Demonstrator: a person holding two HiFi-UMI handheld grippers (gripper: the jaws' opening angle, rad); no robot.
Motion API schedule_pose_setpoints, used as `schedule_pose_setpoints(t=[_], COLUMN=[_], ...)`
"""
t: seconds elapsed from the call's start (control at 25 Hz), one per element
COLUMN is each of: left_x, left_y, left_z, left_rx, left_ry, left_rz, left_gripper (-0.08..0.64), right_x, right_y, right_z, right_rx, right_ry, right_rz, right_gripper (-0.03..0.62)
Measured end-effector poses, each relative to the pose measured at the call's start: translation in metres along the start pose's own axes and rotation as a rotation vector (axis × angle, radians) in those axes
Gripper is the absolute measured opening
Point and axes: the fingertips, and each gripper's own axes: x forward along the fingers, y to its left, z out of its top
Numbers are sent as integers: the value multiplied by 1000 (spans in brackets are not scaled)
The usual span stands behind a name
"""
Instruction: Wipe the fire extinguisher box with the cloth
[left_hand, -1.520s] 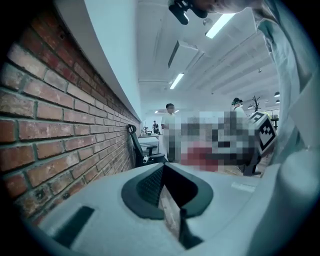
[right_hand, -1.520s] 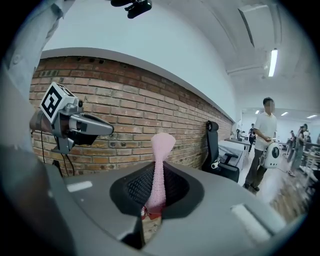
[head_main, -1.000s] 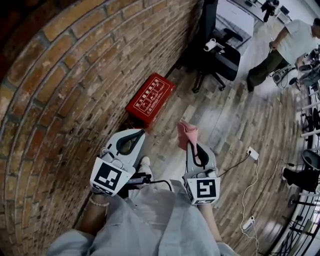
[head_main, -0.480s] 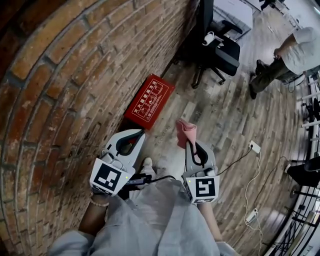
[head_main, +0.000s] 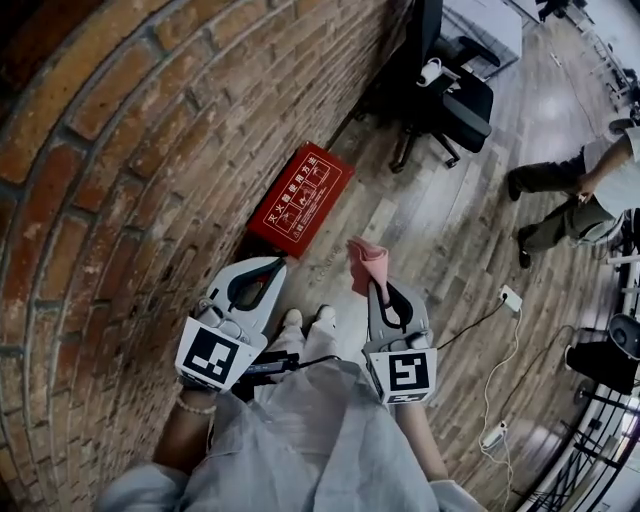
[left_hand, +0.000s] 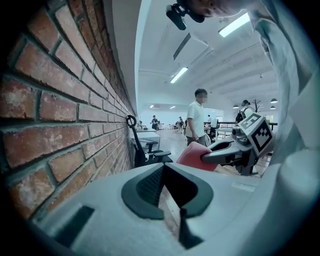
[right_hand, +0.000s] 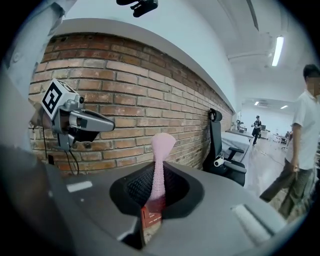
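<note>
The red fire extinguisher box lies on the wooden floor against the foot of the brick wall; a sliver of it shows through the right jaws. My right gripper hovers above the floor to the right of the box, shut on a pink cloth that sticks up from its jaws. My left gripper is held near the wall just short of the box, jaws closed together with nothing between them. The cloth also appears in the left gripper view.
A brick wall runs along the left. A black office chair stands past the box. A person walks at the far right. A white power strip with cable lies on the floor to the right. My shoes are below the grippers.
Both grippers keep almost the same pose, with the cloth still held. A second shoe has come into view under them. The person in the background has walked down the right side.
</note>
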Motion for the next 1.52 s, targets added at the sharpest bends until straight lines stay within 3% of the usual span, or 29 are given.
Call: schedule_pose_setpoints(t=[0.64,1.16,1.4,1.52], left_x=[23,48,57,62], left_y=[21,37,48,57], left_z=[-18,-51,-66,-74], left_rx=[-61,-90,-52,-78], left_ry=[39,68,83,85], left_rz=[116,167,170,194], left_gripper=[-3,-2,-3,-3], right_x=[46,117,155,175], right_y=[-25,-52,-53,-56], right_z=[-23,-60,-71,-80], right_rx=[-63,-124,-182,-204], right_ry=[52,95,101,107], right_rz=[105,150,205,220], right_gripper=[28,28,28,28])
